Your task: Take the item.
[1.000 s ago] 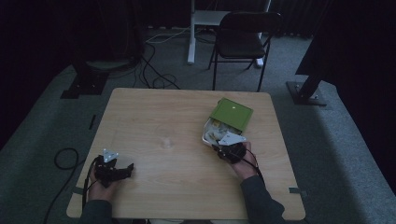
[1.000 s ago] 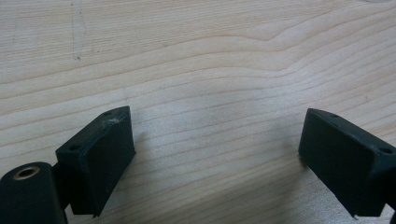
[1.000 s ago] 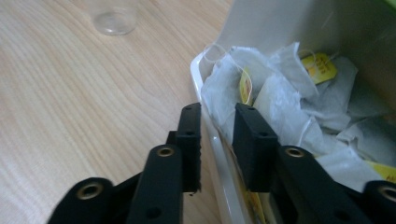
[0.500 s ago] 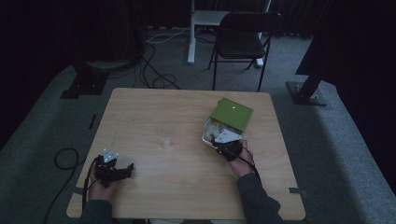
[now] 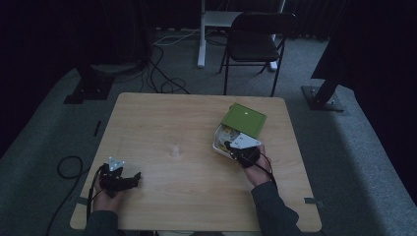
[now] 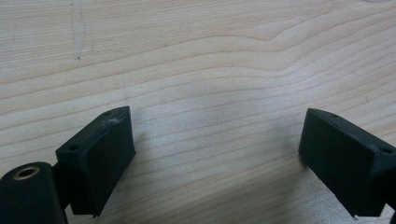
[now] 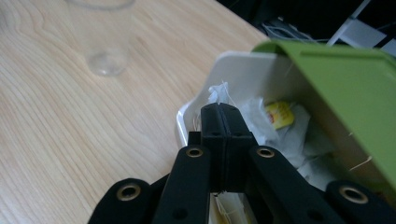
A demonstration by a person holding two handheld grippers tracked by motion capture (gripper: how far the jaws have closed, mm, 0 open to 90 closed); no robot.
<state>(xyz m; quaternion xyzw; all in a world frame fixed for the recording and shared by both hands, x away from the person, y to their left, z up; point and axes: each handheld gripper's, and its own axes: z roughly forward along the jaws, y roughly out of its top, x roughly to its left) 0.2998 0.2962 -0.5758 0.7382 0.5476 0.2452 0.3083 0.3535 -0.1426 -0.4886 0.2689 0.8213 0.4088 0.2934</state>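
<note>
A white box [image 5: 218, 145] with a raised green lid [image 5: 244, 119] stands on the right half of the wooden table [image 5: 187, 113]. In the right gripper view the box [image 7: 196, 109] holds several white tea bags, one with a yellow tag [image 7: 280, 114], under the lid [image 7: 336, 79]. My right gripper [image 7: 219, 109] reaches over the box's near rim, jaws pressed together on a white tea bag [image 7: 218, 93] that pokes up at their tips. From above, the right gripper [image 5: 231, 146] sits at the box's near end. My left gripper [image 5: 129, 180] rests open near the front left; nothing lies between its jaws [image 6: 215, 154].
A clear plastic cup [image 5: 174, 150] stands near the table's middle, left of the box, and at the top left in the right gripper view [image 7: 105, 42]. A dark folding chair [image 5: 255, 44] stands beyond the far edge. Cables lie on the floor at the left.
The right hand has crept slightly forward toward the box. The left gripper has stayed where it was.
</note>
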